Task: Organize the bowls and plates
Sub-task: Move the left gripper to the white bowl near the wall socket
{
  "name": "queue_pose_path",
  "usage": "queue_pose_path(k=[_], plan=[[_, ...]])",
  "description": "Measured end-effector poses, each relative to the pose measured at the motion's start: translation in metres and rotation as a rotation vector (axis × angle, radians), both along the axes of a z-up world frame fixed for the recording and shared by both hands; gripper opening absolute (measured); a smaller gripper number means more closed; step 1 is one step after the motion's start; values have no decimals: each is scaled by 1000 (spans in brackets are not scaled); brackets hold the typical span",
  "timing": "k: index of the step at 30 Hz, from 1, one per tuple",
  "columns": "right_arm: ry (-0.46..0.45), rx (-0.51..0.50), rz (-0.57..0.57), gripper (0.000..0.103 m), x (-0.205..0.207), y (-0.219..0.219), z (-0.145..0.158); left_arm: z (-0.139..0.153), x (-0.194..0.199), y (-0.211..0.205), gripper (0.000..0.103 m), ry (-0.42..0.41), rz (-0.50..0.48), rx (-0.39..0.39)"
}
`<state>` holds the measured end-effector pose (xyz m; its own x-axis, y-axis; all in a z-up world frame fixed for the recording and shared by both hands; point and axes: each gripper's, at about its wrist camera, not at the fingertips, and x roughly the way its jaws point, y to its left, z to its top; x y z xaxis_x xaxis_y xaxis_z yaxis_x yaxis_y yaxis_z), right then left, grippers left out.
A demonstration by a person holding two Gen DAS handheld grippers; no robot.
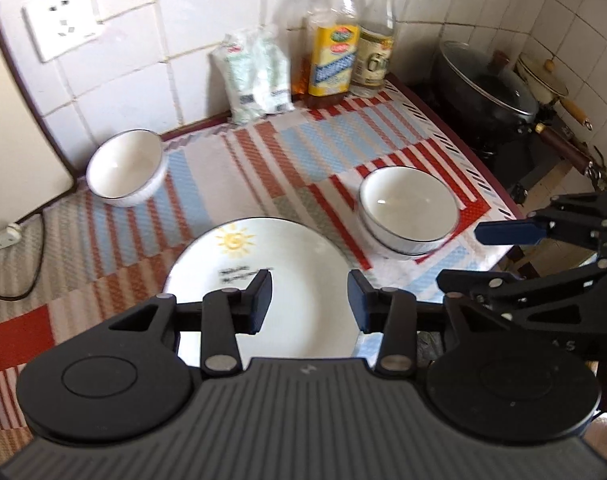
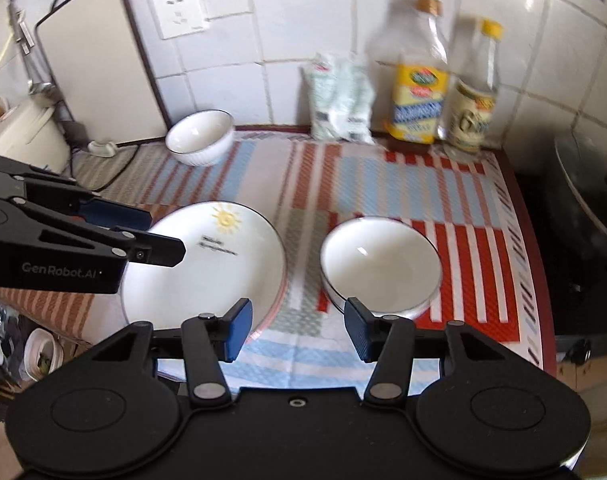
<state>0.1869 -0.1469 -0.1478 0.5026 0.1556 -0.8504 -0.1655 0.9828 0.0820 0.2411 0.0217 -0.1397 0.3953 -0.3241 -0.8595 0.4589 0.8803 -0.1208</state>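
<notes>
- A white ribbed bowl (image 2: 201,138) stands at the far left of the striped mat (image 2: 383,184), close to the tiled wall, tipped so its mouth faces partly toward the cameras.
- The left gripper (image 1: 309,300) hovers over the near part of the plate, its fingers spread apart with nothing between them.
- The white plate (image 2: 207,268) with a dark rim lies flat at the mat's near edge. Being round, it has no long axis; its sun drawing (image 2: 226,217) sits on the far side, with the line of print just below it running left to right.
- The right gripper (image 2: 297,330) hangs above the mat, its jaws wide and empty, one finger over the plate's right rim, the other over the near rim of the next bowl.
- A dark-rimmed bowl (image 2: 379,266) sits upright just right of the plate, apart from it; a second rim shows below, so it may be stacked.
- Two bottles (image 2: 421,80) stand upright by the wall at the far right.
</notes>
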Motion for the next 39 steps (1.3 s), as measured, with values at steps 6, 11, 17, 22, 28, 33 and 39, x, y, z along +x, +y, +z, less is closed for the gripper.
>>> queue_pose_path(k=[6, 11, 17, 22, 28, 33, 39], plan=[[-46, -7, 33, 57, 13, 42, 19, 14, 19, 50, 41, -19, 21, 1], [-82, -31, 71, 58, 34, 77, 30, 27, 44, 82, 41, -20, -4, -1], [-128, -43, 91, 60, 67, 110, 38, 33, 80, 111, 43, -43, -31, -6], [-175, -26, 96, 66, 100, 133, 29, 23, 117, 130, 46, -30, -48, -21], [-196, -4, 45, 66, 141, 150, -12, -12, 164, 149, 46, -5, -40, -19], [-203, 1, 25, 66, 168, 161, -39, -43, 193, 160, 44, -3, 10, -5], [-159, 19, -21, 66, 201, 164, -66, -73, 215, 165, 44, 25, 38, -15]])
